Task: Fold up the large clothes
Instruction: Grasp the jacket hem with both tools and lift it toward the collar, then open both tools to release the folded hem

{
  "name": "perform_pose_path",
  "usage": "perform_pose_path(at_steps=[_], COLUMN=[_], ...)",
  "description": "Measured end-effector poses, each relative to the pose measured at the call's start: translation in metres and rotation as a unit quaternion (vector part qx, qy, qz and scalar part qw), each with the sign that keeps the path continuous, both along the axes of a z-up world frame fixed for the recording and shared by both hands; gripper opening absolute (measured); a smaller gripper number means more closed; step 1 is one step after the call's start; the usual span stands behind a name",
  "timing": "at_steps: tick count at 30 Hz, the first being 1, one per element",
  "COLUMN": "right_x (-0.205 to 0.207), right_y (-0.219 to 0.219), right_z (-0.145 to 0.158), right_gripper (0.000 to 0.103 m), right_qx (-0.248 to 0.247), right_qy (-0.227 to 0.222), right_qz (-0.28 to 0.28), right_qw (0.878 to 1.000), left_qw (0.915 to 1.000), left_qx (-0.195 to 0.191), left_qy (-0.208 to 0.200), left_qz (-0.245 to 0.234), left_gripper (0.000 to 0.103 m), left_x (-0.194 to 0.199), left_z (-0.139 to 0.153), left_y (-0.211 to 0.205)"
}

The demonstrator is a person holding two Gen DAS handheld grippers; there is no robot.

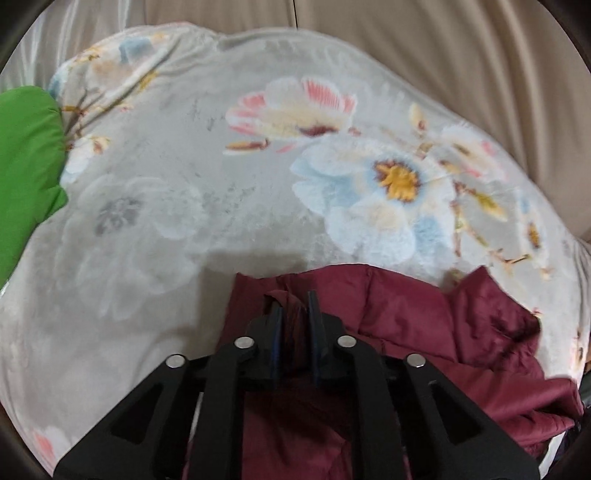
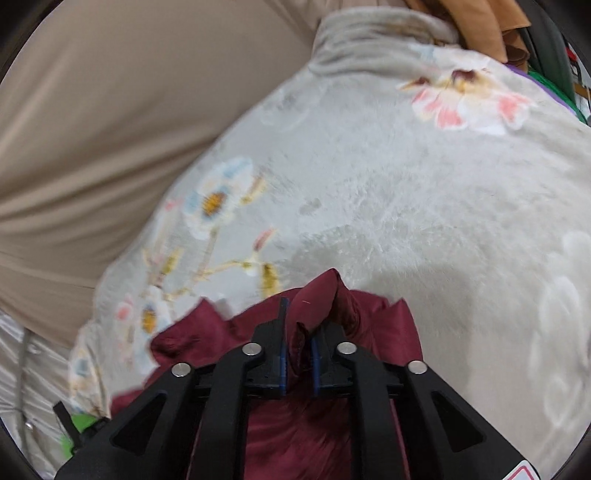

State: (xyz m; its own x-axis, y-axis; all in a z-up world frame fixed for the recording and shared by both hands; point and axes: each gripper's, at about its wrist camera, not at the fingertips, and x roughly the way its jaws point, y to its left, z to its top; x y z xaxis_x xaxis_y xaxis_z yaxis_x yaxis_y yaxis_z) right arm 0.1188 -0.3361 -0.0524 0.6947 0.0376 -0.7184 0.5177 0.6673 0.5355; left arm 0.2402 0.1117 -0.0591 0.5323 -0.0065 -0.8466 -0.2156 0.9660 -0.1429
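Where it lies bunched on the floral blanket (image 1: 207, 192), maroon jacket (image 1: 424, 325) fabric pinched in both left gripper (image 1: 295, 314) and right gripper (image 2: 299, 328).

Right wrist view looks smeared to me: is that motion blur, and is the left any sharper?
Right wrist view: floral blanket streaked at lower left, likely motion blur; maroon jacket soft. Left wrist view: sharper flowers, jacket edge slightly blurred, hand-held gripper casting a soft shadow; fisheye bends both.

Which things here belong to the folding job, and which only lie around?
Job:
- maroon jacket
- left gripper, shut on the jacket
- right gripper, shut on the jacket

Lying about:
- floral blanket under the jacket
- green cloth at the blanket's edge
- orange cloth
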Motion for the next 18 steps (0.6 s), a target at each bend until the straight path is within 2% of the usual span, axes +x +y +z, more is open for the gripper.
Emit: perform_pose_path(at_steps=[2, 3, 4, 5, 6, 7, 9, 12, 13, 17, 18], right_x=[-0.009, -0.024, -0.035, -0.055, -0.067, -0.078, -0.096, -0.121, -0.129, -0.147, -0.149], right_y=[-0.003, -0.006, -0.008, -0.010, -0.010, -0.012, -0.012, 0.001, 0.008, 0.033, 0.040], right_z=[0.009, 0.020, 0.029, 0.042, 0.050, 0.055, 0.053, 0.033, 0.021, -0.022, -0.033], right_gripper=[0.017, 0.027, 0.036, 0.056, 0.064, 0.064, 0.064, 0.064, 0.064, 0.064, 0.065], right_qx=[0.006, 0.009, 0.002, -0.018, -0.031, -0.043, -0.053, -0.077, -0.079, -0.046, -0.032], right_qy=[-0.032, -0.067, -0.088, -0.112, -0.122, -0.123, -0.090, -0.025, -0.002, 0.052, 0.065], right_qz=[-0.019, -0.036, -0.051, -0.076, -0.087, -0.089, -0.069, -0.027, -0.010, 0.033, 0.041], right_qw=[0.999, 0.997, 0.995, 0.991, 0.988, 0.987, 0.992, 0.996, 0.997, 0.997, 0.996], left_qw=[0.9997, 0.9985, 0.9975, 0.9960, 0.9943, 0.9915, 0.9913, 0.9971, 0.9980, 0.9945, 0.9926], left_qx=[-0.022, -0.049, -0.059, -0.055, -0.044, -0.028, -0.013, -0.029, -0.047, -0.081, -0.096], left_qy=[-0.001, -0.012, -0.027, -0.055, -0.079, -0.108, -0.121, -0.070, -0.039, 0.054, 0.066], left_qz=[0.009, 0.019, 0.028, 0.044, 0.056, 0.066, 0.051, 0.010, -0.014, -0.039, -0.036], left_gripper=[0.017, 0.025, 0.046, 0.059, 0.073, 0.076, 0.077, 0.079, 0.079, 0.080, 0.084], left_x=[0.006, 0.004, 0.002, -0.004, -0.009, -0.018, -0.028, -0.047, -0.060, -0.097, -0.104], left_z=[0.005, 0.014, 0.022, 0.035, 0.045, 0.058, 0.068, 0.052, 0.035, -0.022, -0.032], left_y=[0.005, 0.013, 0.019, 0.027, 0.032, 0.040, 0.050, 0.060, 0.060, 0.057, 0.056])
